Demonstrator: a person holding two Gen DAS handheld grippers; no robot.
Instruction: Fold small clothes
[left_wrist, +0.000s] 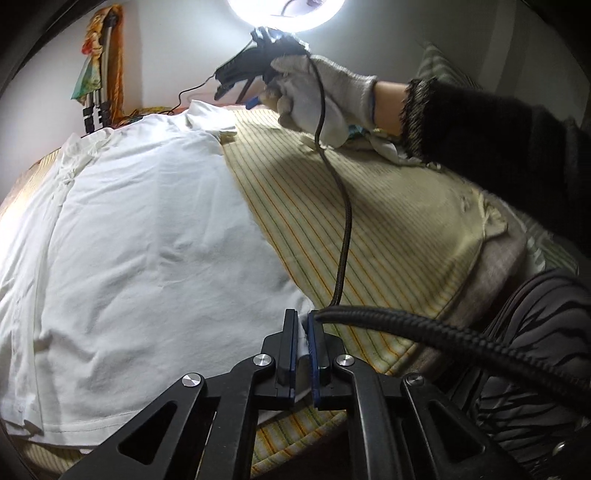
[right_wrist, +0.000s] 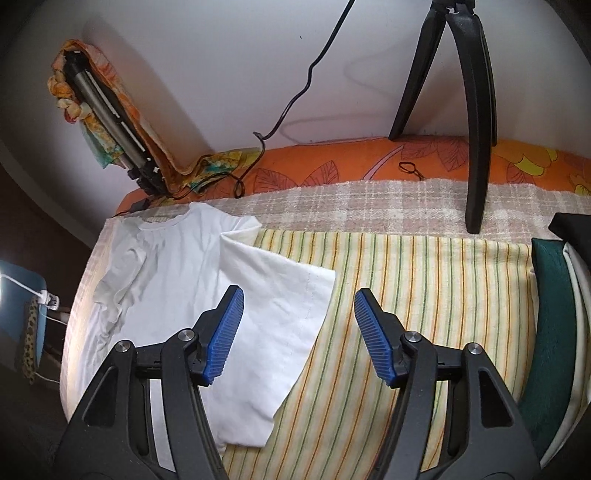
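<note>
Right of the white T-shirt (right_wrist: 207, 295), the striped sheet (right_wrist: 424, 295) lies bare, open for passage up to the folded green cloth (right_wrist: 554, 332) at the right edge. Far right, a black tripod leg (right_wrist: 476, 147) stands on the plaid blanket (right_wrist: 369, 203). A braided cable (left_wrist: 345, 229) hangs across the sheet's middle.

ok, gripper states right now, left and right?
Left gripper: closed on the hem corner of the white t-shirt.
Right gripper: open, holding nothing, above the t-shirt and the striped cloth.
</note>
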